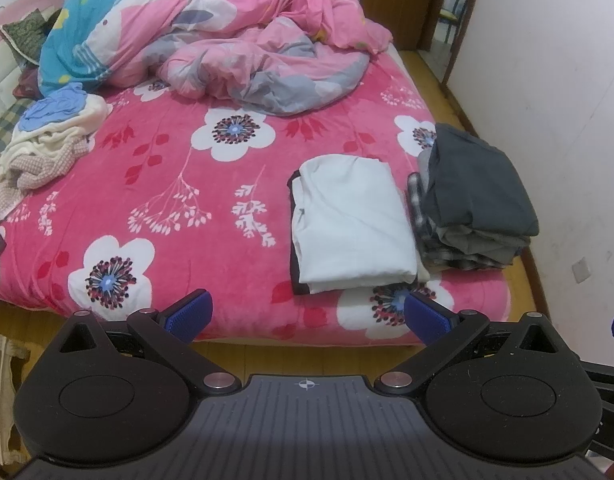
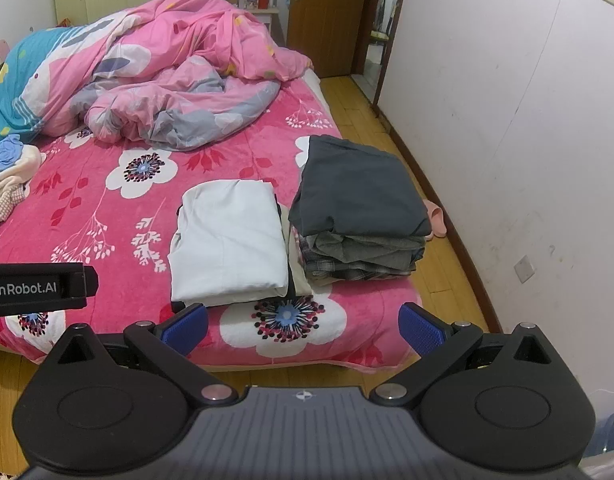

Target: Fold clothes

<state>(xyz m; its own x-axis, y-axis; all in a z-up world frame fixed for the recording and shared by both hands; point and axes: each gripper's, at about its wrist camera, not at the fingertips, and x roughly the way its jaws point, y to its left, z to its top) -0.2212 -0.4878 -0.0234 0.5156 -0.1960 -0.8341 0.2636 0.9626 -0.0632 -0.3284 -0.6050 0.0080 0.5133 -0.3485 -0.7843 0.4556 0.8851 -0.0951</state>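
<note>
Both claws empty, off the bed's edge.
I see left gripper (image 1: 307, 314) and right gripper (image 2: 303, 320) spread wide; smooth white fold (image 2: 227, 244) beside grey stack (image 2: 359, 216) on fleecy blanket (image 2: 107, 216).

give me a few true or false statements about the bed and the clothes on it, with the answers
1. The white folded garment lies left of the dark stack. True.
2. The left gripper is clamped on a shirt. False: its jaws are open and hold nothing.
3. An unfolded pile of clothes sits at the bed's left side. True.
4. The quilt is spread flat. False: it is bunched up at the far end.
5. The right gripper has open jaws. True.
</note>
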